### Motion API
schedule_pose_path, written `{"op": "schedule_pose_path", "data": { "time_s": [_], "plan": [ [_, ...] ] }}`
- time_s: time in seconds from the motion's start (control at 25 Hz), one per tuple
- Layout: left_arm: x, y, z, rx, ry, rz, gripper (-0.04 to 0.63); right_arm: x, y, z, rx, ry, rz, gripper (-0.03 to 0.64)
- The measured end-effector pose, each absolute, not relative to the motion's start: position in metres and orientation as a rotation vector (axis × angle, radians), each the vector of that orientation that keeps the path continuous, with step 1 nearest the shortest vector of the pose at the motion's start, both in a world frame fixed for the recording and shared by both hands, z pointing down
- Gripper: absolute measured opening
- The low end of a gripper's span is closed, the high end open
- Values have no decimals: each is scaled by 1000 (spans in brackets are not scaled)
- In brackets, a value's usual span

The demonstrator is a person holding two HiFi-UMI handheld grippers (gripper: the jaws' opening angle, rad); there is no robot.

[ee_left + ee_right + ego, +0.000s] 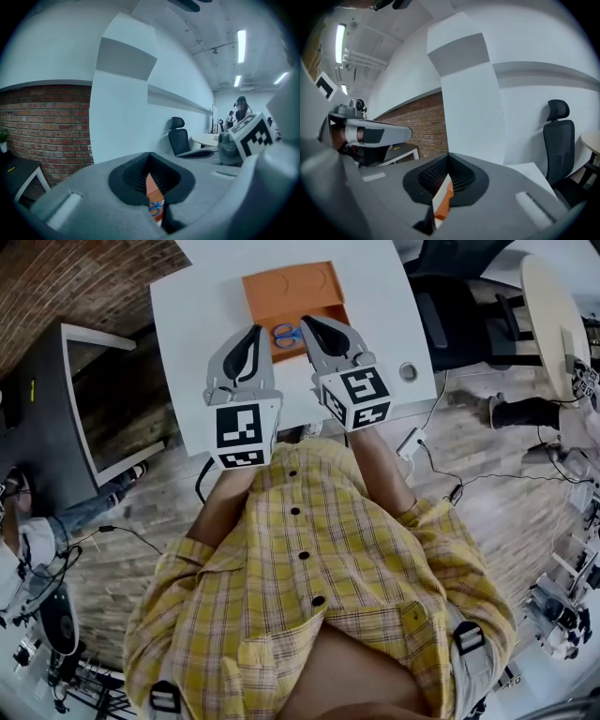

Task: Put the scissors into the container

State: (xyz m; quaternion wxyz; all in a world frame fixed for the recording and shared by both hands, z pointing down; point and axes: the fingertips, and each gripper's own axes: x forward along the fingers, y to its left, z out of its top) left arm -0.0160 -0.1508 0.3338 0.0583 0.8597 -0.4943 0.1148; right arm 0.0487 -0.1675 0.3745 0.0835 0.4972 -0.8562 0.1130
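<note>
Standing on wooden floor (150, 521): white bench (197, 296). Flanking it: brick wall (56, 287) leftward, black office chair (448, 320) rightward. Trailing nearby: cables (437, 468).

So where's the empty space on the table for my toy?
The white table is bare left of the orange container, and right of it up to the round grey cap. The near middle is crowded: the left hand-held gripper and right hand-held gripper hover by the scissors.
</note>
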Motion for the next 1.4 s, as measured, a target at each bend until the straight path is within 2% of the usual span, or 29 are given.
{"op": "schedule_pose_path", "data": {
  "time_s": [1.4],
  "plan": [
    [-20,-156,321,2649,-1499,326,2,39,-161,334,1536,-2637,277,6]
  ]
}}
